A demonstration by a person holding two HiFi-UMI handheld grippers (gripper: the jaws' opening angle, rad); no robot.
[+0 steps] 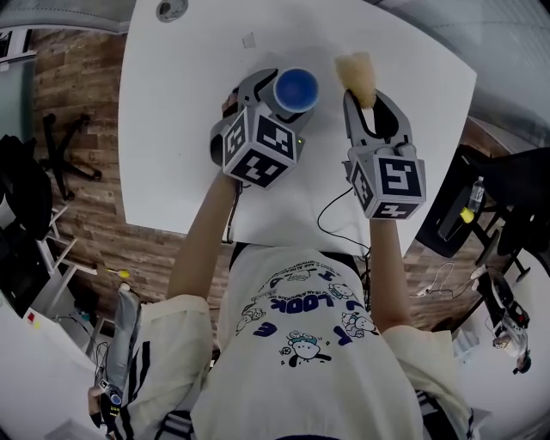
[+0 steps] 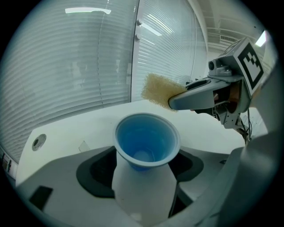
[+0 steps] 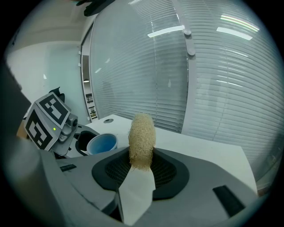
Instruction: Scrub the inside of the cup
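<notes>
My left gripper (image 1: 277, 96) is shut on a cup (image 1: 296, 88) that is white outside and blue inside. It holds the cup above the white table (image 1: 189, 129), mouth tilted up and away; the left gripper view looks straight into the empty blue cup (image 2: 147, 141). My right gripper (image 1: 363, 90) is shut on a tan loofah scrubber (image 1: 357, 76) with a white handle. The loofah (image 3: 142, 140) sticks up from between the jaws. It hangs a little to the right of the cup, apart from it. In the left gripper view the loofah (image 2: 158, 91) shows above and behind the cup's rim.
A round metal grommet (image 1: 171, 9) sits near the table's far left corner, and a small clear patch (image 1: 249, 39) lies on the tabletop beyond the cup. Window blinds (image 3: 222, 66) stand behind the table. A black cable (image 1: 331, 215) trails over the near edge. Chairs and clutter surround the table.
</notes>
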